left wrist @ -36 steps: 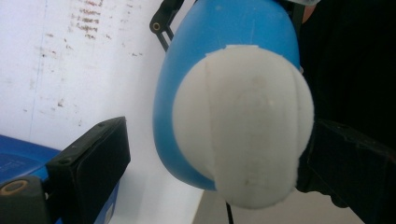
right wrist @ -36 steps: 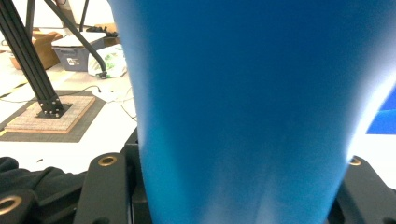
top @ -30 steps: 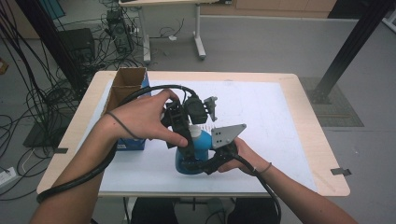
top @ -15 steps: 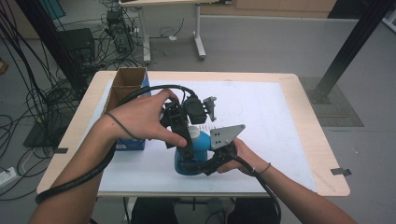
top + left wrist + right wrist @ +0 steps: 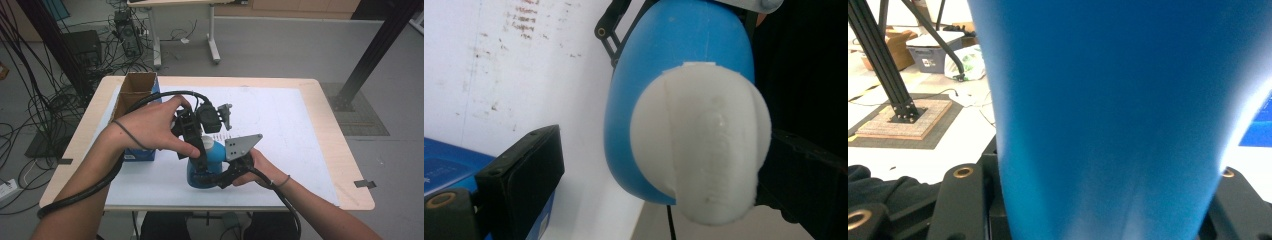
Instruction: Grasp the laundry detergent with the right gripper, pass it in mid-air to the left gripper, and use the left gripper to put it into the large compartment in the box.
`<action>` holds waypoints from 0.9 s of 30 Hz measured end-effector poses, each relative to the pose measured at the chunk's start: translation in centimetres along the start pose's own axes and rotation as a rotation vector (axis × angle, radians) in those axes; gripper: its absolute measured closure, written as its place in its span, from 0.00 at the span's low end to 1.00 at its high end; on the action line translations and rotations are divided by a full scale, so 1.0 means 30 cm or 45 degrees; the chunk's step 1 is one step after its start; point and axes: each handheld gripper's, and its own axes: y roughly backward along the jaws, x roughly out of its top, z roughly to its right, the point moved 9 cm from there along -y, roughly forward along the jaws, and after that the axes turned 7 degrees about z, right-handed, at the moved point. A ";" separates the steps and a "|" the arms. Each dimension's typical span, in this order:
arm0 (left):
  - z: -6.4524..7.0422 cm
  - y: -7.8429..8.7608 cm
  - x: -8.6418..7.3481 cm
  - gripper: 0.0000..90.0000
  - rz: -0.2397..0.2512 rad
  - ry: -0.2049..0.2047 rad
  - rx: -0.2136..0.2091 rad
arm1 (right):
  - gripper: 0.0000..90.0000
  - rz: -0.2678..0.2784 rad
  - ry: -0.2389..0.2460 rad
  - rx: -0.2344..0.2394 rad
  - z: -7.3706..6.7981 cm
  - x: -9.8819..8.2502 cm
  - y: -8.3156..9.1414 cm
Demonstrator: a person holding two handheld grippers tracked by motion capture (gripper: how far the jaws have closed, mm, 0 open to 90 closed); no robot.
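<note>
A blue bottle stands on the white mat near the table's front edge. My right gripper comes in from the right and is shut on its lower body; in the right gripper view the blue bottle sits between the black jaws of my right gripper. My left gripper hangs over the bottle's top, pointing down. In the left gripper view the white cap lies between the jaws of my left gripper. The left jaw stands well off the cap and the right jaw is close beside it, so this gripper is open.
An open cardboard box with a blue side stands at the table's left, close to the left forearm. Black cables trail from both grippers. The mat's right half is bare. Beyond the table are a black frame post and a floor with cables.
</note>
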 end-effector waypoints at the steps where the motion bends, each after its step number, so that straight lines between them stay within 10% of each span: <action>1: 0.001 0.000 0.000 0.07 -0.003 0.000 0.000 | 0.47 0.001 0.000 0.000 -0.001 0.001 0.000; 27: 0.021 -0.020 0.022 0.09 -0.084 -0.086 -0.001 | 0.47 -0.029 0.008 0.038 -0.003 0.009 -0.003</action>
